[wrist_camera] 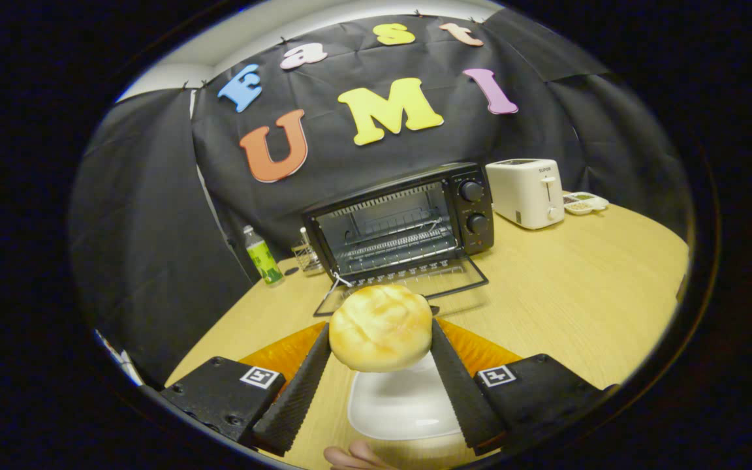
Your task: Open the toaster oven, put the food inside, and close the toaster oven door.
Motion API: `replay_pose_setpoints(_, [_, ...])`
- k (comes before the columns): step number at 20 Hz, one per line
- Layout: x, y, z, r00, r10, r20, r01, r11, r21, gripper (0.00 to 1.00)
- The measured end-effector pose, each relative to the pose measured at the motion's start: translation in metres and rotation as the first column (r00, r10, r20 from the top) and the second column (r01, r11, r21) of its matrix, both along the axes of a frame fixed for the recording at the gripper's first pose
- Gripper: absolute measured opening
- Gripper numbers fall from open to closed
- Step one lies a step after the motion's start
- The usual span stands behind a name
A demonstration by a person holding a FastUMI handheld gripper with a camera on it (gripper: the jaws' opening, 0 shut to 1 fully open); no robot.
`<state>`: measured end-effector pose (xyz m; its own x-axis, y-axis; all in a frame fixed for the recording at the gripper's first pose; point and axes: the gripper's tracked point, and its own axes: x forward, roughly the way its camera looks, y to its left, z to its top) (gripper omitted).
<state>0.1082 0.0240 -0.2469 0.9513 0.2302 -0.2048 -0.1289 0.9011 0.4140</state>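
Above the near end of the counter (585, 274), the gripper (380, 329) is held level and pointed toward 12 o'clock, its two fingers (297, 385) clamped on a bun (380, 328), one pressing each flank. The bun is golden, round and glossy, lifted clear of a white plate (402, 405) that lies directly under it between the fingers. A bit of a person's hand (355, 457) shows at 6 o'clock, just behind the plate.

Straight ahead at 12 o'clock, beyond the bun, stands the oven (402, 219), black, with its door (408, 284) dropped flat onto the counter toward the gripper. The wire rack (395, 245) inside is plain to see, and two knobs (471, 191) sit one above the other on its right panel. The bun's far edge overlaps the lowered door in this view; whether it is over the door or short of it I cannot tell.

At 1 o'clock, just beside the oven, is a white toaster (527, 192), and past it a small dish (585, 203) holding something pale. At 11 o'clock, left of the oven, a green-labelled bottle (262, 256) stands upright near a clear glass (306, 256).
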Motion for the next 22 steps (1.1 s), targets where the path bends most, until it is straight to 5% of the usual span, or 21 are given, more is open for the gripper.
replay_pose_setpoints(4, [0.040, 0.000, 0.033, 0.999, -0.024, 0.026, 0.017, 0.974, 0.226, 0.93])
replay_pose_setpoints(10, [0.126, -0.030, 0.050, 0.977, -0.197, 0.081, 0.152, 0.911, 0.384, 0.92])
replay_pose_setpoints(22, [0.240, -0.005, 0.031, 0.983, -0.178, 0.046, 0.160, 0.952, 0.261, 0.93])
